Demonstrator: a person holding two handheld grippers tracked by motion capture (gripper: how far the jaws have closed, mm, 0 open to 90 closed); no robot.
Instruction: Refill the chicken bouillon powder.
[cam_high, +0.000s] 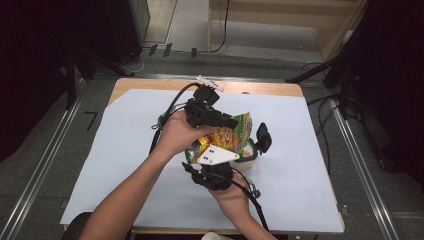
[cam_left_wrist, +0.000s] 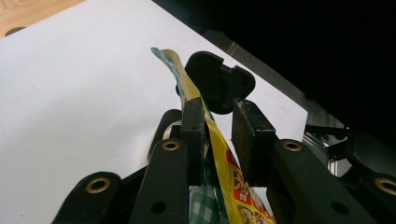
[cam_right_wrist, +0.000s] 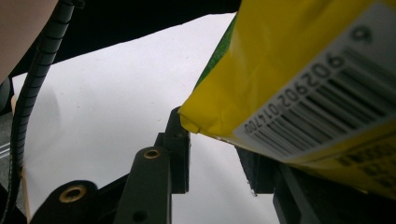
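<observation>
While both grippers held the bag (cam_high: 231, 135) above a white bowl (cam_high: 246, 156), the left gripper (cam_left_wrist: 219, 135) pinched its top edge and the right gripper (cam_right_wrist: 212, 154) clamped a lower corner. Judging by this, tipping it toward the bowl came next.

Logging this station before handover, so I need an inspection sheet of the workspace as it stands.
Surface: white sheet over wooden table.
Job's things: snack bag held up above white bowl.
Clutter: black flat piece near the bowl.
Grippers: left gripper at the bag's top, right gripper at its lower corner; bag between both jaw pairs, grip unclear.
Cables: left cable and right cable trail from the grippers; floor cables.
Surroundings: floor rails, wooden panel.
</observation>
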